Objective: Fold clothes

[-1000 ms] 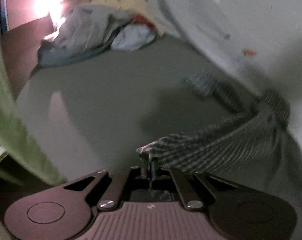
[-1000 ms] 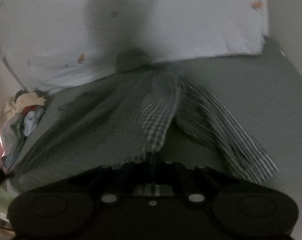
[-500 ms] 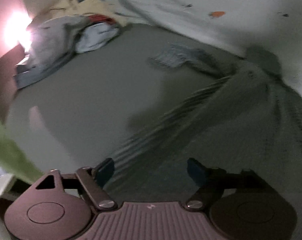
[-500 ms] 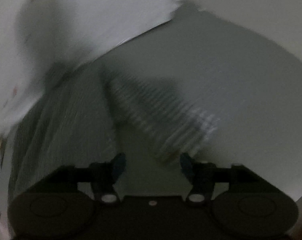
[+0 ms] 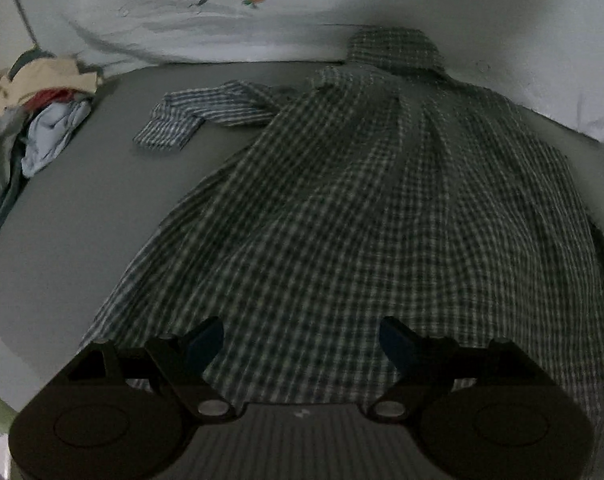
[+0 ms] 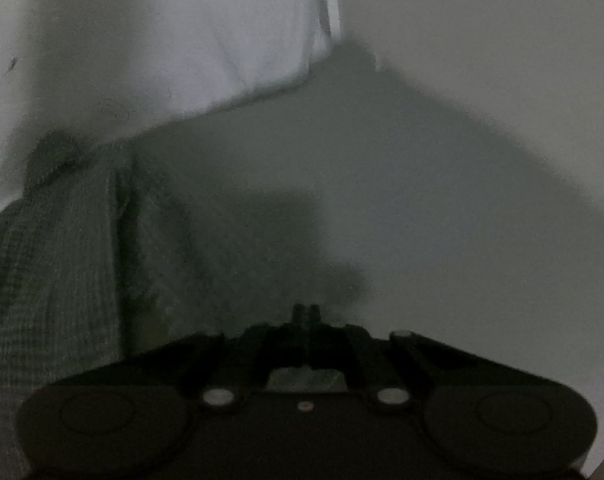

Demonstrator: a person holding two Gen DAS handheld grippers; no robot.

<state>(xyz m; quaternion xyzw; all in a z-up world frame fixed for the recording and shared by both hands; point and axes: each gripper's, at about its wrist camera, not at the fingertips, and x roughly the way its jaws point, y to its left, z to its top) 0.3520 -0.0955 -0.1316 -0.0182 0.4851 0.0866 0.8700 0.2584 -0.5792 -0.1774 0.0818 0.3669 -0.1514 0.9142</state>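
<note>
Shirt [image 5: 361,220] spread on the bed [image 5: 82,220], clothes pile [image 5: 30,120] to its left, bedding [image 5: 222,20] seemingly behind.

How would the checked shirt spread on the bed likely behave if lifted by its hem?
The checked shirt lies in soft folds and ripples, so it would probably drape limply, not hold shape. Its bunched sleeve would likely dangle and drag. The fabric looks thin, so probably light; the open left gripper should pinch it easily.

Right claw [image 6: 305,312] is sitting with fingers pinched together, nothing visibly between them. Checked shirt [image 6: 62,260] is lying left of the claw on the grey bed surface [image 6: 421,200]. White sheet [image 6: 182,40] is lying beyond, upper left. Frame is dim.
</note>
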